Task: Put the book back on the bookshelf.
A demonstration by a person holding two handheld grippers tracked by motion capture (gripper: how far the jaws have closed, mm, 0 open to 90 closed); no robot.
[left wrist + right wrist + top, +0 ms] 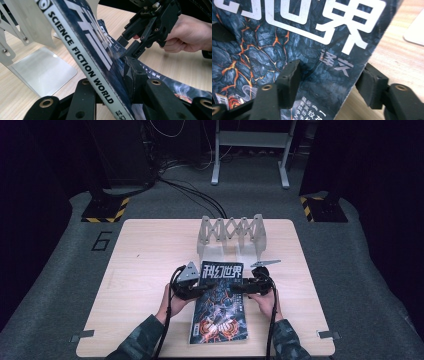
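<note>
We judge the thin glossy magazine with the dark lava-cracked cover and white title lettering (220, 302) to be light, floppy and slick, so it will sag and slide unless taken at the stiff spine or well in from an edge. It lies near the front of the pale wooden table (145, 270), its top lifted off the wood, before the grey metal folding book stand (231, 234). Our left gripper (125, 82) is clamped on the spine edge (the spine reads "SCIENCE FICTION WORLD"). Our right gripper (329, 77) straddles the opposite edge with its jaws apart, one pad over the cover, one beyond the edge, not yet pinching.
</note>
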